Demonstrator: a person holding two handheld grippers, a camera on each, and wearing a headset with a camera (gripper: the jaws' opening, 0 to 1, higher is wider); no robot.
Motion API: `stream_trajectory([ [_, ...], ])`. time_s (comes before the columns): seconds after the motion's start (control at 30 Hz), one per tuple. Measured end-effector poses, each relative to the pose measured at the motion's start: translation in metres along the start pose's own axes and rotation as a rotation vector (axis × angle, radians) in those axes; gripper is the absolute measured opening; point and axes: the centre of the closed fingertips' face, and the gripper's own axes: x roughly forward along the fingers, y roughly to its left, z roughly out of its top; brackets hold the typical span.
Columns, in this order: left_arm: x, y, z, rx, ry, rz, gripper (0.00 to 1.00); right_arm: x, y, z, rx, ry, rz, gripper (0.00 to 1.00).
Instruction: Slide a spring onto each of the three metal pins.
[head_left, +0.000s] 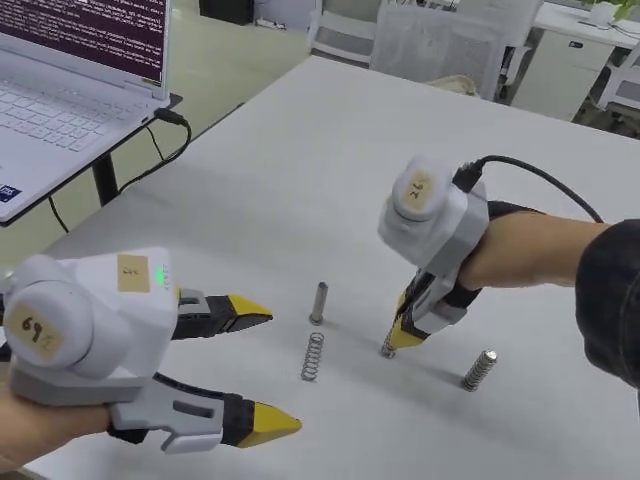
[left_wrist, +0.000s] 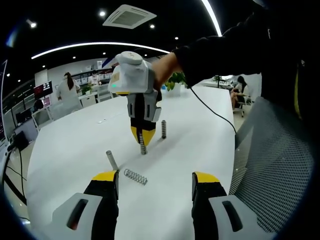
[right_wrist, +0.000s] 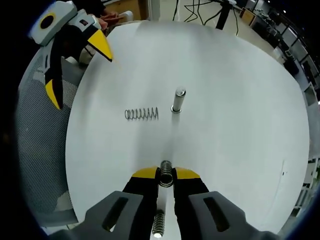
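On a plain white bench (head_left: 330, 170) in a bright open-plan office, the right tool (head_left: 397, 343) pinches an upright spring (right_wrist: 166, 176) while the left tool (head_left: 284, 372) gapes wide. A loose spring (head_left: 313, 356) lies beside a bare pin (head_left: 318, 302) toward the near edge. A laptop (head_left: 70, 70) stands off the left edge.
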Motion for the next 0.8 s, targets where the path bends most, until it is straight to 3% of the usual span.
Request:
stream_trajectory([
  [0.8, 0.0006, -0.0009, -0.0014, 0.002, 0.007, -0.005, 0.54, 0.0045, -0.0008, 0.0, -0.005, -0.005, -0.01, 0.13],
])
